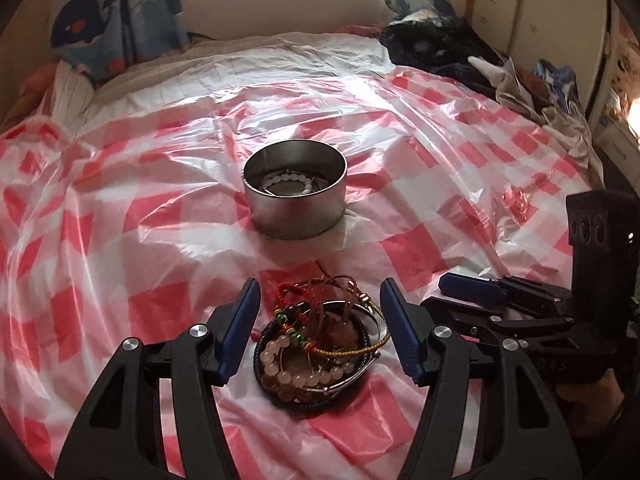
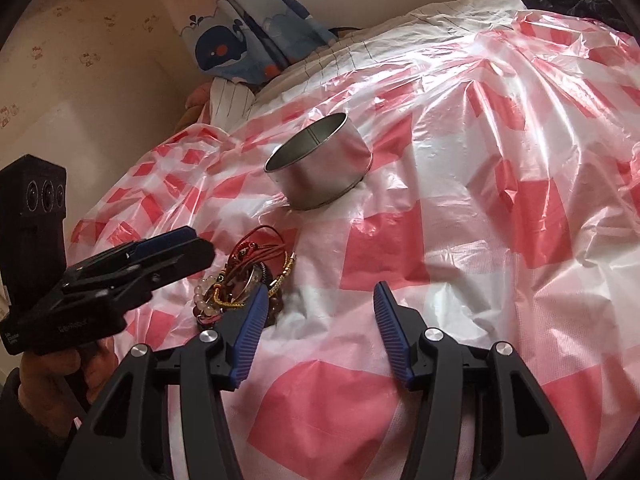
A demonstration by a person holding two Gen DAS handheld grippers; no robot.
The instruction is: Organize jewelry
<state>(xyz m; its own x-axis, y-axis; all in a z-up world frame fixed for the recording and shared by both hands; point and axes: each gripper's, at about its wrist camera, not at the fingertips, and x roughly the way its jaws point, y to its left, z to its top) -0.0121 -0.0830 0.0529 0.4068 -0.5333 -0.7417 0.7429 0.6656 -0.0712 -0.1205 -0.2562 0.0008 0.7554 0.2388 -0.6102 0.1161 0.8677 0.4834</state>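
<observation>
Left tongs (image 1: 318, 320) wide open, straddling jewelry pile (image 1: 320, 344) w/o gripping it; pile sits on red-white checked plastic sheet (image 1: 120, 208) over bed. Metal tin (image 1: 295, 188) stands further back, beaded bracelet (image 1: 286, 184) inside. Right tongs (image 2: 318, 320) also wide open, empty, just right of pile.

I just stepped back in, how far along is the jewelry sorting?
Barely started. Done: a pale bead bracelet already lies in the metal tin. In hand: nothing; the left gripper is open around the jewelry pile, and the right gripper is open over bare plastic. Left: the whole tangled pile.
</observation>
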